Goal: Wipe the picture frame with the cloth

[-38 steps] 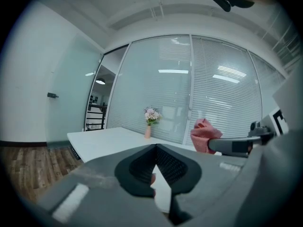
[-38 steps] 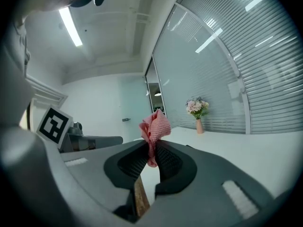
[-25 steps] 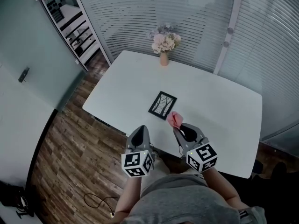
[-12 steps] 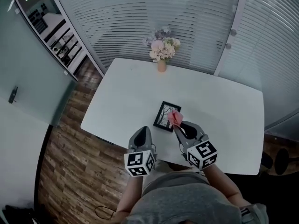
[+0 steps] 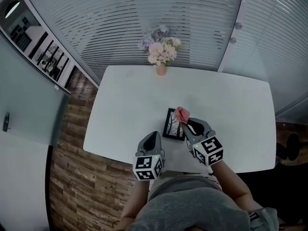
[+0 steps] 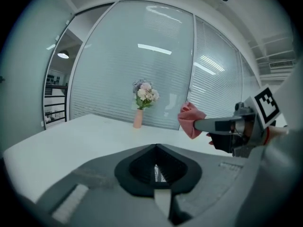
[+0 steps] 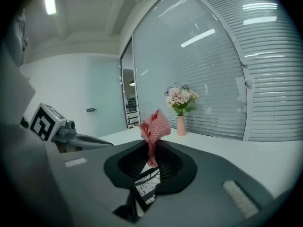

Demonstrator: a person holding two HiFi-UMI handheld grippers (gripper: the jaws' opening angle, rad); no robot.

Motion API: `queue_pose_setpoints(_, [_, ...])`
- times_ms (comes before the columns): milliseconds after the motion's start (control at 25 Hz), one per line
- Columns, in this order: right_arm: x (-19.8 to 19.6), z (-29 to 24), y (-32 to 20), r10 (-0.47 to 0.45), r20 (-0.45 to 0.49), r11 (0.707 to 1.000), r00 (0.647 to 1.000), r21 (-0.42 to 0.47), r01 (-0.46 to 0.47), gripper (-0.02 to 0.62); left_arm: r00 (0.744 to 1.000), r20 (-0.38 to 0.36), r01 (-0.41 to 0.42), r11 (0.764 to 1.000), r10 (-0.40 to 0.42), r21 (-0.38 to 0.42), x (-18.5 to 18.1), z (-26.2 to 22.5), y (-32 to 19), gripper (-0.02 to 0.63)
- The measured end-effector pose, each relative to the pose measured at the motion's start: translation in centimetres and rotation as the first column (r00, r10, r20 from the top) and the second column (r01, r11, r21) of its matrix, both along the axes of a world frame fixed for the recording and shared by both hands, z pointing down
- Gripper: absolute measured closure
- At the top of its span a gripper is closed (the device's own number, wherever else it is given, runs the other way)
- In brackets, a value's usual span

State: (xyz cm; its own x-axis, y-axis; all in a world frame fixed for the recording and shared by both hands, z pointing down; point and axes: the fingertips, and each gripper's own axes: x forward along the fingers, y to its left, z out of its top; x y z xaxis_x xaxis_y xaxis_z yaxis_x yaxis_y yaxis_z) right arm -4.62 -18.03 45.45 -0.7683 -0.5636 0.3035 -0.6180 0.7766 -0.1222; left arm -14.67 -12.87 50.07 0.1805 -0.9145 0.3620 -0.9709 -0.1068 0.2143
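Note:
A black picture frame (image 5: pixel 171 123) with a tree print lies flat on the white table (image 5: pixel 231 105), near its front edge. My right gripper (image 5: pixel 183 121) is shut on a pink cloth (image 5: pixel 182 114) and hangs over the frame's right side, hiding part of it. In the right gripper view the cloth (image 7: pixel 154 126) sticks up from the shut jaws and the frame (image 7: pixel 146 189) shows below them. My left gripper (image 5: pixel 152 135) is shut and holds nothing, just left of the frame at the table's front edge. The left gripper view shows the cloth (image 6: pixel 190 119) off to the right.
A small vase of pink and white flowers (image 5: pixel 160 49) stands at the table's far edge, also seen as the vase (image 6: pixel 138 117) in the left gripper view. Glass walls with blinds (image 5: pixel 144 13) stand behind the table. Wooden floor (image 5: pixel 72 177) lies to the left.
My right gripper has carried the cloth forward, from beside the frame's near right corner to over the frame. The left gripper has kept its place near the table's front edge.

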Motion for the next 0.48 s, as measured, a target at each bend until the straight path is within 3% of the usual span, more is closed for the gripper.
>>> queue_pose_setpoints(480, [-2.6, 5.4, -4.0, 0.021, -0.190, 1.000, 0.982, -0.011, -0.024, 0.550, 0.982, -0.013, -0.187, 0.973, 0.187, -0.134, 1.0, 4.8, -1.8, 0.601])
